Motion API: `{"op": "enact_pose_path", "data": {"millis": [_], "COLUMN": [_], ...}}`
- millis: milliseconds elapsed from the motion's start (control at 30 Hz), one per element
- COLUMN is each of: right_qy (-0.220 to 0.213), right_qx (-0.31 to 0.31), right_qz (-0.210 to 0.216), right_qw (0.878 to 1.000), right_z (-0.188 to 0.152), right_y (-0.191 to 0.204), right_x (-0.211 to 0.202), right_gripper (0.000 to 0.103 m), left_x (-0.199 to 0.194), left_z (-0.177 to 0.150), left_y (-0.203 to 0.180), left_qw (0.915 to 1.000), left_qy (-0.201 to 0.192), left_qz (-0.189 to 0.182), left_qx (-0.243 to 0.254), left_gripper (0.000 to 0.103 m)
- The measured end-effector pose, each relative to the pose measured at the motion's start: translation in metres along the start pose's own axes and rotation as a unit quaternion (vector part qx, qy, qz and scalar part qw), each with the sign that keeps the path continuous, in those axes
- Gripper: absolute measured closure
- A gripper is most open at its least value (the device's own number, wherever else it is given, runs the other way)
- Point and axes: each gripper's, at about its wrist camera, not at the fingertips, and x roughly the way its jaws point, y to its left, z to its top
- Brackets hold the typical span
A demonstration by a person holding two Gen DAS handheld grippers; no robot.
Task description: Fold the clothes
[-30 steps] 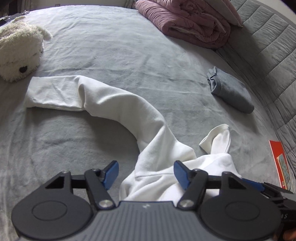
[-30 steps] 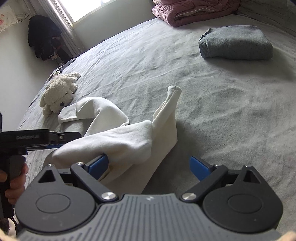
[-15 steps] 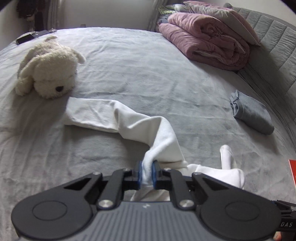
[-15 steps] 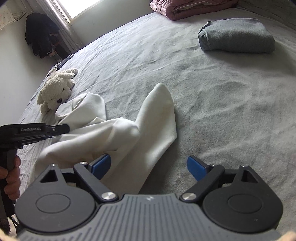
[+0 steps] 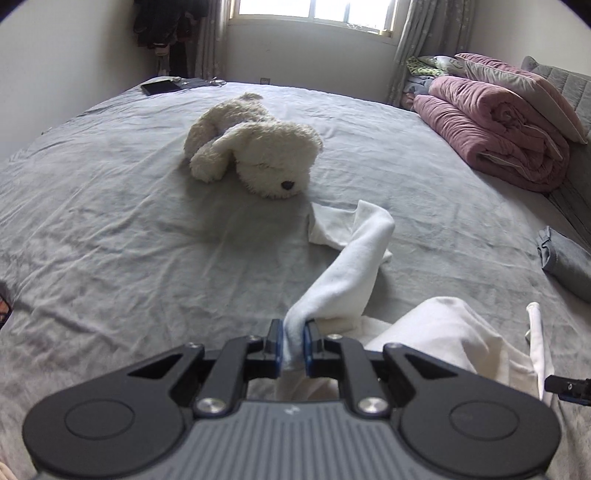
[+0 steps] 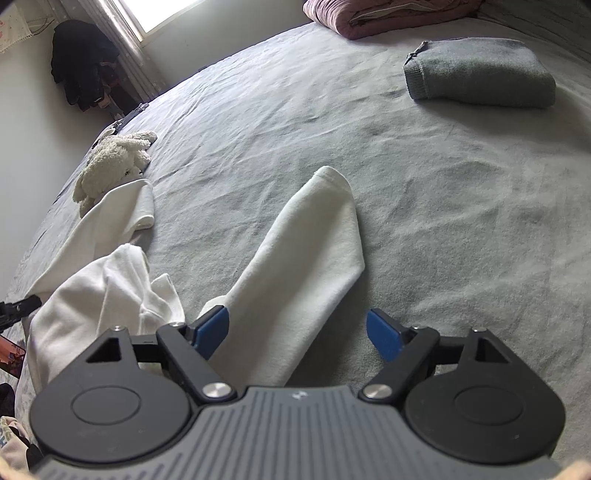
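The left gripper (image 5: 293,345) was clamped on a sleeve of the white sweatshirt (image 5: 349,273). The right gripper (image 6: 299,330) stood spread apart over the other sleeve (image 6: 306,258) on the grey bed (image 6: 424,184).

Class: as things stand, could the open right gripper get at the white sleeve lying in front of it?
Probably yes: the right gripper is open, the white sleeve lies flat between its fingers, and nothing covers it.

The left wrist view sits low over the grey bed (image 5: 110,229), looking along its fingers toward the window (image 5: 314,14); the right wrist view, equally close, faces across the mattress toward the folded grey garment (image 6: 480,77). Both share the plush dog (image 5: 258,158) and white garment (image 6: 295,258).
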Motion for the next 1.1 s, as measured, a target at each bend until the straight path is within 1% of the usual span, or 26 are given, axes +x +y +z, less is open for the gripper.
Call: {"op": "enact_pose_path", "data": {"millis": [100,133,167,233,367,400,467,600,733,833,933,1033,1067,1100], "right_qy": [0.0,-0.001,-0.003,-0.006,-0.014,-0.016,-0.018,-0.023,-0.02,-0.02,-0.021,-0.023,-0.024,-0.024], "right_qx": [0.0,-0.001,-0.002,-0.005,-0.016,-0.017,-0.02,-0.019,-0.006,-0.002,0.005,0.01,0.011,0.011], "right_qz": [-0.002,-0.001,0.004,0.014,0.045,0.053,0.057,0.04,0.033,0.029,0.028,0.03,0.031,0.032], "right_qw": [1.0,1.0,1.0,1.0,0.999,0.998,0.998,0.999,0.999,0.999,0.999,0.999,0.999,0.999], "right_z": [0.0,-0.001,-0.001,-0.001,-0.002,-0.002,-0.001,0.002,0.003,0.004,0.005,0.005,0.005,0.005], "right_y": [0.002,0.004,0.006,0.01,0.02,0.021,0.022,0.016,0.007,0.002,-0.003,-0.006,-0.007,-0.007], "right_x": [0.0,-0.002,-0.004,-0.008,-0.019,-0.022,-0.024,-0.024,-0.022,-0.022,-0.024,-0.027,-0.028,-0.029], "right_gripper": [0.02,0.02,0.02,0.02,0.02,0.02,0.02,0.02,0.02,0.02,0.02,0.02,0.02,0.02], "left_x": [0.002,0.001,-0.002,-0.009,-0.028,-0.032,-0.039,-0.048,-0.046,-0.038,-0.03,-0.026,-0.024,-0.023], "left_z": [-0.009,-0.01,-0.011,-0.012,-0.013,-0.014,-0.015,-0.021,-0.033,-0.047,-0.057,-0.063,-0.065,-0.067], "left_y": [0.007,0.007,0.007,0.005,-0.004,-0.008,-0.022,-0.063,-0.104,-0.135,-0.154,-0.161,-0.164,-0.166], "left_qw": [0.9998,0.9997,0.9998,0.9997,0.9992,0.9989,0.998,0.9931,0.984,0.9779,0.9743,0.9765,0.9772,0.9777], "left_qy": [0.013,0.016,0.014,0.009,-0.01,-0.012,-0.01,-0.004,0.019,0.04,0.052,0.044,0.041,0.038], "left_qz": [-0.002,-0.003,-0.005,-0.01,-0.03,-0.04,-0.062,-0.108,-0.152,-0.167,-0.172,-0.152,-0.146,-0.139], "left_qx": [-0.013,-0.015,-0.017,-0.02,-0.022,-0.023,-0.011,0.046,0.09,0.12,0.136,0.146,0.149,0.152], "left_gripper": [0.09,0.088,0.085,0.066,0.061,0.057,0.055,0.05,0.05,0.05,0.05,0.051,0.054,0.065]}}
